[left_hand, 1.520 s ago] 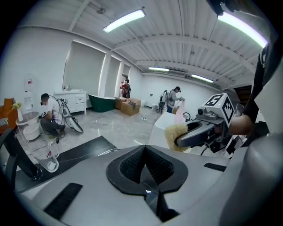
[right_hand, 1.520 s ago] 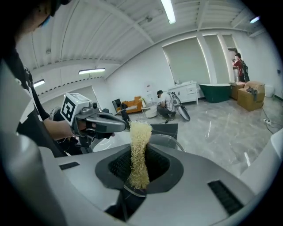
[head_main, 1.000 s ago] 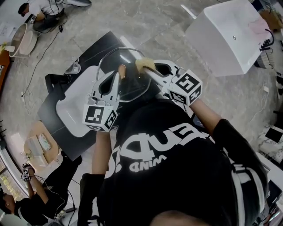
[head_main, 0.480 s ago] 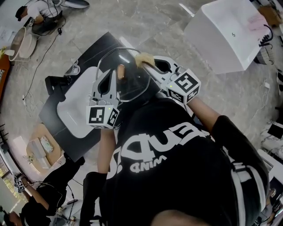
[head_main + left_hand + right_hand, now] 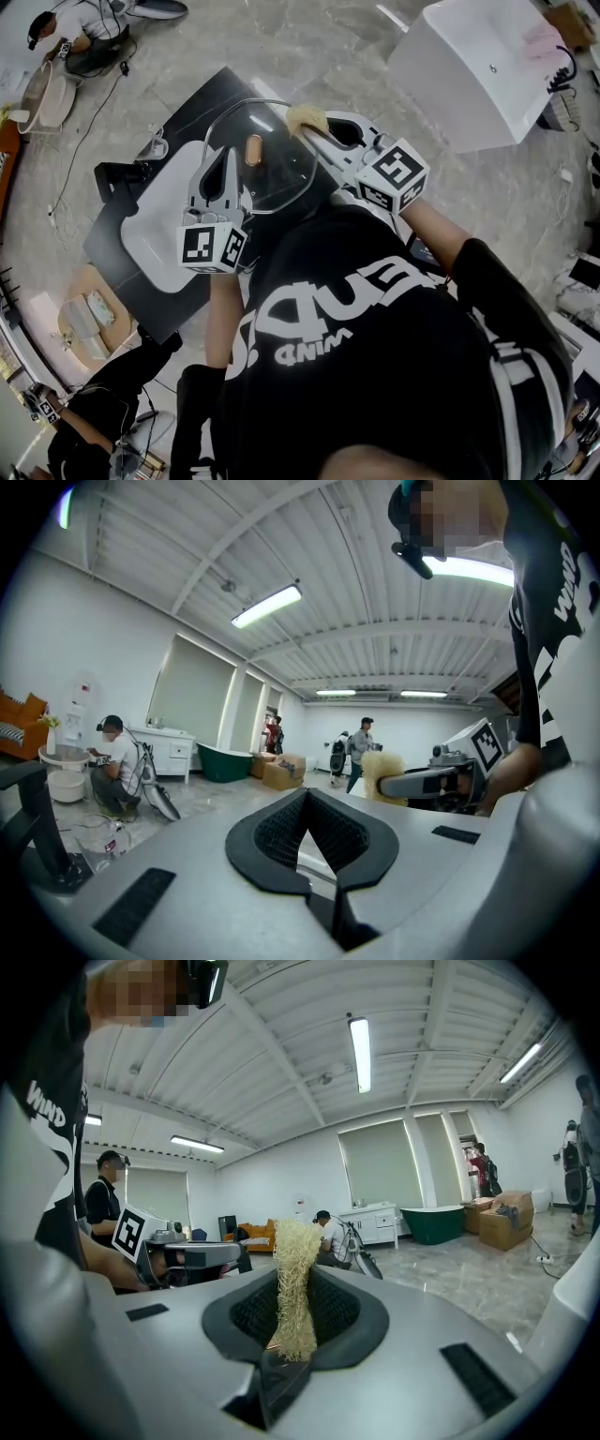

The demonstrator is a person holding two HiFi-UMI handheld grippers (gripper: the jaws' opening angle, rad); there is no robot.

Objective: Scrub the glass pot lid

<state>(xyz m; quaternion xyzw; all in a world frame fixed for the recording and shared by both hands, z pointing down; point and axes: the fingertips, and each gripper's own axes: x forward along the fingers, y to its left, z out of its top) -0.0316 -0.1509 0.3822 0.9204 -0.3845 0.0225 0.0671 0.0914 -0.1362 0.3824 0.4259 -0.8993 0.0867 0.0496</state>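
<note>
Head view, from the left: white tray (image 5: 150, 220) on a black mat (image 5: 202, 98), at eight o'clock of the lid (image 5: 281, 169). Next, left gripper (image 5: 228, 161), pressed together on the lid's rim at about nine o'clock. The lid itself: round clear glass, ringed by a thin metal rim, tan knob (image 5: 252, 149) near the middle. Dark mat visible straight through the glass, pale glints toward twelve o'clock. Placed over the mat, just beside the tray; touching the mat or not, impossible to tell. At the lid's one o'clock edge, a pale yellow scourer (image 5: 306, 119), touching the rim and pinched in the right gripper (image 5: 316, 136). Well apart at two o'clock, a white box (image 5: 478, 75).

Left gripper view: left gripper (image 5: 314, 850) closed, only a thin pale sliver of rim between the black pads. Scourer (image 5: 382, 772) off at three o'clock.

Right gripper view: right gripper (image 5: 292, 1326) clamped on the scourer (image 5: 295, 1269). Fibrous, straw-coloured, standing upright out of the pads.
</note>
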